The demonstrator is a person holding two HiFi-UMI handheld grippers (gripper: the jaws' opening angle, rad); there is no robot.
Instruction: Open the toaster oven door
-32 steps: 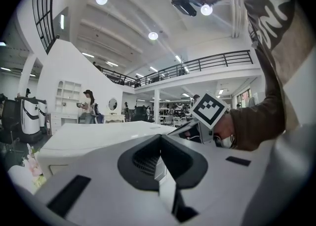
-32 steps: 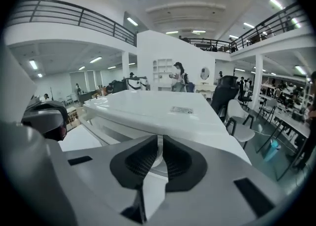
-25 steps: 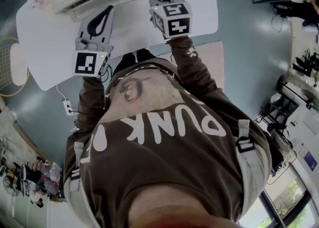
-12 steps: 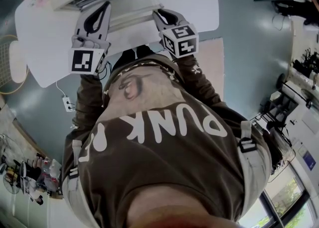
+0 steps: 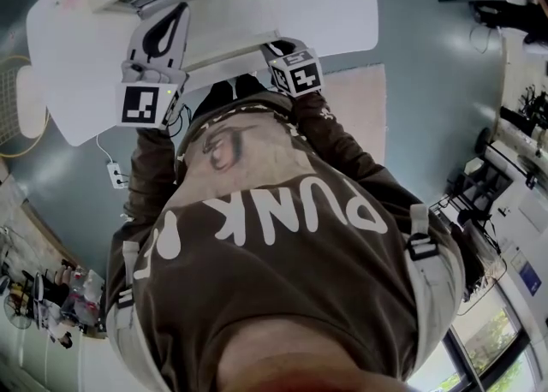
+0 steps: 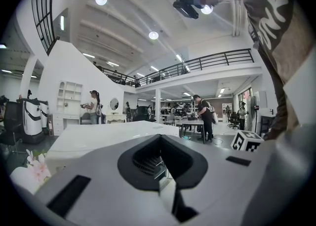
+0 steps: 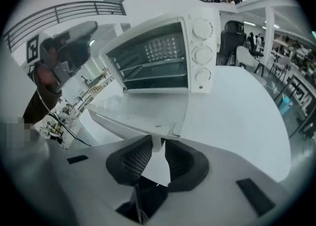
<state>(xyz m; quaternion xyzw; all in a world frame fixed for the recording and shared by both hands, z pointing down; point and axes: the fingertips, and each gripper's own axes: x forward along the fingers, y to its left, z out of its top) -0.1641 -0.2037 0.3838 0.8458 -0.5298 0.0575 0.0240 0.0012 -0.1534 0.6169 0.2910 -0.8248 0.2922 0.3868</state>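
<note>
Door (image 7: 143, 109) swung lower, right gripper (image 7: 157, 143) on handle (image 7: 167, 132), table (image 7: 237, 116) below

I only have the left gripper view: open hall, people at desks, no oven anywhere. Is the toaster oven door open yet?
Observer: Yes. In the right gripper view the white toaster oven has its drop-down door folded down nearly flat.
Operator: Is the right gripper on it?
Observer: The right gripper has its jaws closed on the door's front edge.
Operator: Where's my left one relative to the oven?
Observer: In the head view the left gripper is raised over the white table, pointing at the left part of the oven's front. I can't tell whether it touches.
</note>
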